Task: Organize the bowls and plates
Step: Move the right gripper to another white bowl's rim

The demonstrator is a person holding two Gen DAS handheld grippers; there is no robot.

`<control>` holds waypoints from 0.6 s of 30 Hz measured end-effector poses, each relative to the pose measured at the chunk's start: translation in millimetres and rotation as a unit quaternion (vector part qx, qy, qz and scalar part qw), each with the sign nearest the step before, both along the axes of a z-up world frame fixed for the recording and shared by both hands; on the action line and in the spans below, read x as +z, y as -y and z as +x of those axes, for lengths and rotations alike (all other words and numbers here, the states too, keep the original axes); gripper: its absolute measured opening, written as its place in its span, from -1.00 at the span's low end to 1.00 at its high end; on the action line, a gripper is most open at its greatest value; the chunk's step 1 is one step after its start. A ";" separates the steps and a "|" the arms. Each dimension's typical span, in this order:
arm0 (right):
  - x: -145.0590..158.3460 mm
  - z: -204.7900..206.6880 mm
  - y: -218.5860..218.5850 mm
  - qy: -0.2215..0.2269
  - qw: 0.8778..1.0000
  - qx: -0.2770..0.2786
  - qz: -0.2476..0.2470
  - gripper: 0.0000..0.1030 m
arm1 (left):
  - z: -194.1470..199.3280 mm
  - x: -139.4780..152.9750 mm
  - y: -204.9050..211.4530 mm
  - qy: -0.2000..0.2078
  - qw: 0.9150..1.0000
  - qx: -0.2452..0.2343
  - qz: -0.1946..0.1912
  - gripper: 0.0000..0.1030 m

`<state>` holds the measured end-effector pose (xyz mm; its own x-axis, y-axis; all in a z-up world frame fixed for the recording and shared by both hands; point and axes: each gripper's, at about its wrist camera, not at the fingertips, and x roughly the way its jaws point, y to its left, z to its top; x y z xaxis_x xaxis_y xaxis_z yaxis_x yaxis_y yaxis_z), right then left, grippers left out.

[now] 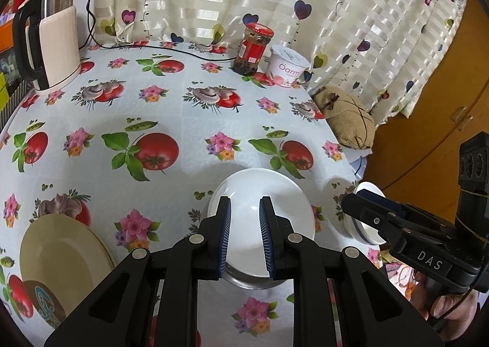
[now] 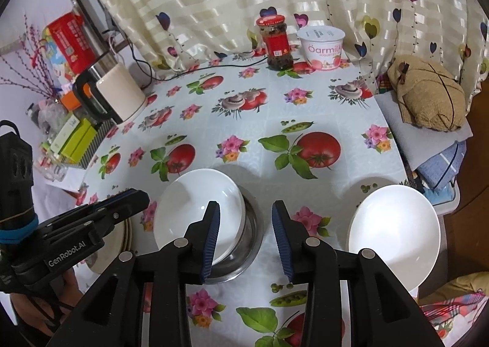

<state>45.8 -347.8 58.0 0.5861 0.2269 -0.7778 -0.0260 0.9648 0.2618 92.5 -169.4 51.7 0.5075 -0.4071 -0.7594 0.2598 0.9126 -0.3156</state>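
- Left gripper [image 1: 244,235], lower centre, tilts downward, jaws apart and empty above the white bowl [image 1: 269,209].
- Right gripper [image 2: 246,243] likewise, jaws parted and empty.
- Steel bowl [image 2: 249,255] underneath is mostly hidden.

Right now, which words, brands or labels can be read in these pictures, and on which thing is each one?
"Oarmilk", partly cut off: on the white yogurt tub.
"DAS": on the right gripper's body, left wrist view.
"GenRobot.AI": on the left gripper's body, right wrist view.
Red jar label: too small to read.
Red box print: too blurred to read.
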 end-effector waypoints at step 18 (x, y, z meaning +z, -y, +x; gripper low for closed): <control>10.4 -9.3 17.3 0.015 1.000 -0.014 0.001 -0.27 | -3.2 17.2 27.3 0.017 0.999 -0.030 -0.005 -0.61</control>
